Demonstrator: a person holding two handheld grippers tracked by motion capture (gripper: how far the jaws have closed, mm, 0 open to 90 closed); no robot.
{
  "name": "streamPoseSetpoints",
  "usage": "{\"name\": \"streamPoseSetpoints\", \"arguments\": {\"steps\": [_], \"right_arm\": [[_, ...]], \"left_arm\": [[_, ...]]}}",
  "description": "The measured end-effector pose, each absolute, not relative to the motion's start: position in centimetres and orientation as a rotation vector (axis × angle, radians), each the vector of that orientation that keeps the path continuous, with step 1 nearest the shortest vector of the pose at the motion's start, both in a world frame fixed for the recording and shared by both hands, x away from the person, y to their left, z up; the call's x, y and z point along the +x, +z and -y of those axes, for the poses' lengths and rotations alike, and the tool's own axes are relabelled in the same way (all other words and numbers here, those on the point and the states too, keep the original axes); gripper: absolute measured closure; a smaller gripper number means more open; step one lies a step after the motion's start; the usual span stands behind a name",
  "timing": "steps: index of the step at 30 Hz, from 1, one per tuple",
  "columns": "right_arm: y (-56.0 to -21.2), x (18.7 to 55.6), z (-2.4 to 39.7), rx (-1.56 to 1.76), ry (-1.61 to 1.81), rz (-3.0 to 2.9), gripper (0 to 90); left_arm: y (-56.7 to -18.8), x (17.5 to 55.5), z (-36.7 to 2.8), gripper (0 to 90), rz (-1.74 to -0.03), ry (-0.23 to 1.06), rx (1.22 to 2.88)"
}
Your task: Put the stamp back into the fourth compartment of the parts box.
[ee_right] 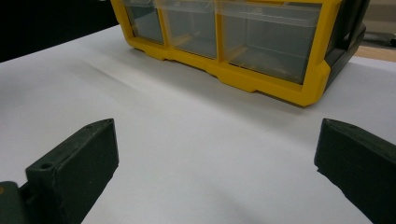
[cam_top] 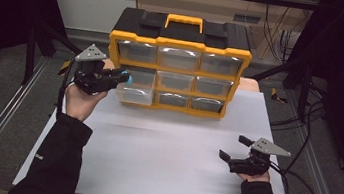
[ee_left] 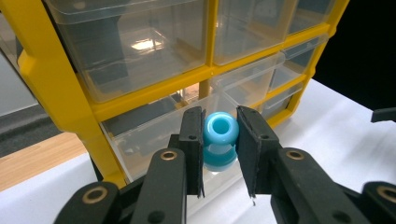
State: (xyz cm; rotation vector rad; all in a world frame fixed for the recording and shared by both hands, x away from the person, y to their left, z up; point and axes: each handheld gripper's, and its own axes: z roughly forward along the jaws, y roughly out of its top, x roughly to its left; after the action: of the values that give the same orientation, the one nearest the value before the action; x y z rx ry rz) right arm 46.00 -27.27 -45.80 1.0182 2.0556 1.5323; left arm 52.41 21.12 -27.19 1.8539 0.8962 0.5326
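A yellow and black organizer (cam_top: 177, 70) with clear drawers stands at the back of the white table (cam_top: 151, 160). Its lower left drawer (cam_top: 134, 91) is pulled out. My left gripper (cam_top: 121, 76) hovers over that drawer, shut on a small light blue spool-shaped piece (ee_left: 220, 145). The same blue piece (cam_top: 128, 78) shows at the gripper's tip from above. In the left gripper view the open drawer (ee_left: 154, 135) lies right under the piece. My right gripper (cam_top: 235, 148) rests low over the table's front right, open, with nothing between its wide-apart fingers (ee_right: 74, 168).
The organizer (ee_right: 243, 42) sits a little ahead of the right gripper, its other drawers closed. Bare white table spreads between the two hands. Dark metal frame rails run along both sides, and cables trail on the floor at the right.
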Motion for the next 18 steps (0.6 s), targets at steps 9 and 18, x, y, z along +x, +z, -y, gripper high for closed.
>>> {"name": "streamPoseSetpoints", "arguments": {"steps": [9, 18], "right_arm": [[-45.8, 46.0, 27.3, 1.02, 1.532, -2.057, 0.2], [-45.8, 46.0, 27.3, 1.019, 1.533, -2.056, 0.2]], "left_arm": [[-27.3, 53.3, -20.9, 71.7, -0.906, 0.55, 1.863], [-27.8, 54.1, -20.6, 71.7, -0.92, 0.56, 1.877]]}}
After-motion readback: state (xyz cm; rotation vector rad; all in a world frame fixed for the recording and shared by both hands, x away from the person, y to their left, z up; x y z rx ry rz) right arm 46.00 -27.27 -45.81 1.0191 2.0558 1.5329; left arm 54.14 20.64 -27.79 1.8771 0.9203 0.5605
